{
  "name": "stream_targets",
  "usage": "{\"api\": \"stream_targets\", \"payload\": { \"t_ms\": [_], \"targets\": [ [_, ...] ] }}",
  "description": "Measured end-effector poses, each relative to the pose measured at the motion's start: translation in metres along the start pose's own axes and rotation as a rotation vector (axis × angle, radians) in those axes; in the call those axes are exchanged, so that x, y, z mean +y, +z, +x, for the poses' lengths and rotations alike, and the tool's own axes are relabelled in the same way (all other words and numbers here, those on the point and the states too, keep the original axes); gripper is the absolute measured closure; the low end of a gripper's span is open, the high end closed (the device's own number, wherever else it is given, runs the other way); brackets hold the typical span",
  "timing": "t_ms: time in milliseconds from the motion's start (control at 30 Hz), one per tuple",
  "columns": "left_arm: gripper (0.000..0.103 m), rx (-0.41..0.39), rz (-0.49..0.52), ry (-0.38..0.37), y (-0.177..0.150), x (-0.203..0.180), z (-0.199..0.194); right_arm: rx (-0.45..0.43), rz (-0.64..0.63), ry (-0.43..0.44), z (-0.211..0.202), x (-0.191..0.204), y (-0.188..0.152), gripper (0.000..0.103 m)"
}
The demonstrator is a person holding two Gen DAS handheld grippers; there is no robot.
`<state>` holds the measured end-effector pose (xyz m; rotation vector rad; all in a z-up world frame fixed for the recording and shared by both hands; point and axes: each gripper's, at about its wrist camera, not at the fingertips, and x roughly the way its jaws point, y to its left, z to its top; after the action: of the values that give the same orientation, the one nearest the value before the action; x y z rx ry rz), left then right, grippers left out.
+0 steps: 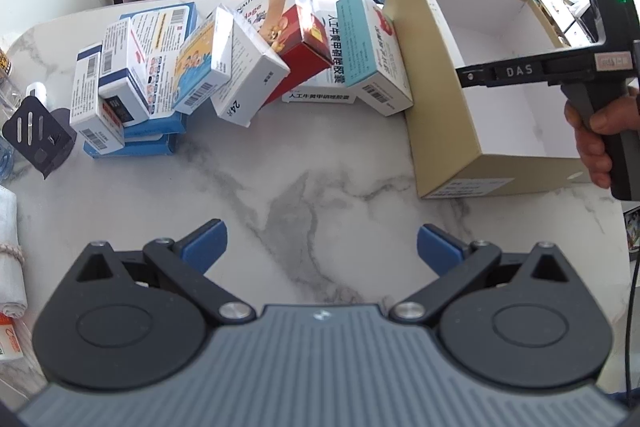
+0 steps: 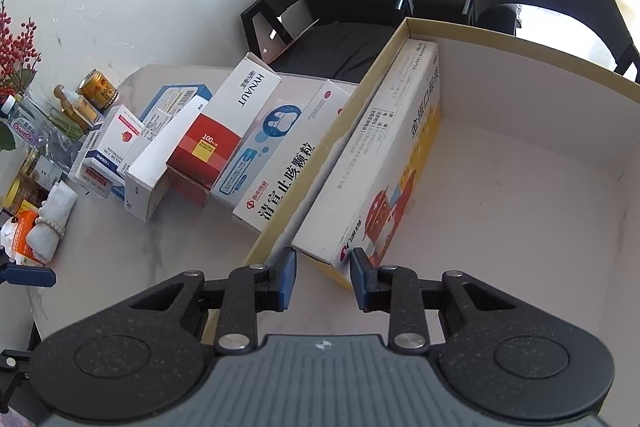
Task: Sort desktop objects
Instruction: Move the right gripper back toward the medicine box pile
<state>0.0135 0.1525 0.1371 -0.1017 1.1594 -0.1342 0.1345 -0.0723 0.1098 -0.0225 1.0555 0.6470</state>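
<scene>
Sorting step: one long white-and-yellow medicine carton (image 2: 372, 163) already lies inside the tan open-topped cardboard box (image 2: 320, 163), pressed along its left wall, probably to leave floor free for more.
Right gripper (image 2: 323, 279): the blue pads sit either side of the carton's near end with slivers of gap showing, so it reads as let go, not pinched; the jaws stand fairly narrow.
Carton axis: its long side runs from the near wall toward the far corner, parallel to the box wall, printed face turned inward and up.
Left gripper (image 1: 322, 247): spread wide and empty, hovering over the bare white marble tabletop (image 1: 304, 179).
Remaining pile: a leaning row of small medicine cartons (image 1: 240, 59) stands just left of the box, the nearest touching its outer wall.
Hand (image 1: 596, 139): it grips the right tool's handle above the box.
</scene>
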Motion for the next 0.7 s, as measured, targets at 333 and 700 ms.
{"api": "stream_targets", "payload": {
  "t_ms": [333,700],
  "targets": [
    [0.000,-0.021,0.004,0.013,0.004,0.005,-0.004,-0.073,0.211,0.176,-0.022,-0.028,-0.002,0.070],
    [0.000,-0.090,-0.086,0.112,0.023,0.062,-0.015,-0.148,0.249,0.104,-0.058,0.007,0.015,0.063]
  ]
}}
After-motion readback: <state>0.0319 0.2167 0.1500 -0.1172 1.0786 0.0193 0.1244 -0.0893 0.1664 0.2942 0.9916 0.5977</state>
